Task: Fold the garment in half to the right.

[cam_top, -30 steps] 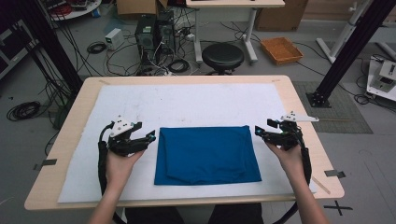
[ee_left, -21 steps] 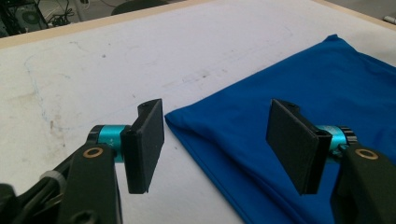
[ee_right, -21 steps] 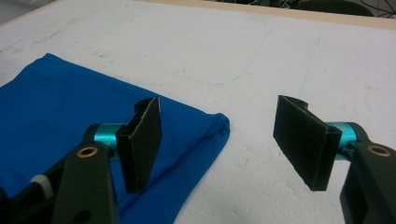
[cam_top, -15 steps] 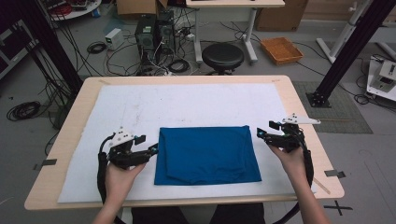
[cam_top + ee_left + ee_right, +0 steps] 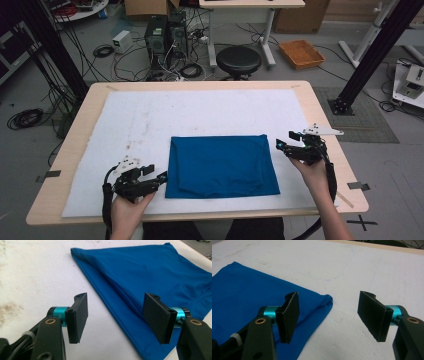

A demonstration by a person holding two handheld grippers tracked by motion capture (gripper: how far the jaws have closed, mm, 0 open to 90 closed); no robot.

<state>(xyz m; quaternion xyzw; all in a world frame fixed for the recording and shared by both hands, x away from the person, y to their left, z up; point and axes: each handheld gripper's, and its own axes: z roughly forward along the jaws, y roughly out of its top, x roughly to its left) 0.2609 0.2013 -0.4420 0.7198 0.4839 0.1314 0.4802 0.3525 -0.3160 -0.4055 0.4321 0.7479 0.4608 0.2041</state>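
Observation:
A blue cloth [image 5: 220, 165], folded to a rectangle, lies flat on the white mat [image 5: 150, 120] at the table's near middle. My left gripper [image 5: 156, 173] sits low by the cloth's near-left corner. In the left gripper view the cloth [image 5: 150, 272] has its left edge running between the jaws of this gripper [image 5: 116, 317], which have just closed a little, stand open and do not press on it. My right gripper [image 5: 285, 141] is open at the cloth's far-right corner. In the right gripper view that corner of the cloth [image 5: 242, 295] lies under the left jaw of this gripper [image 5: 332, 315].
The mat covers most of the wooden table [image 5: 320, 110]. Beyond the far edge stand a black stool [image 5: 240, 60], computer towers [image 5: 162, 37] with cables, and an orange tray [image 5: 301, 53] on the floor. A black frame post [image 5: 372, 55] rises at the right.
My left gripper has moved toward the near edge along the cloth's left side and sunk lower. The right gripper and the cloth have kept still.

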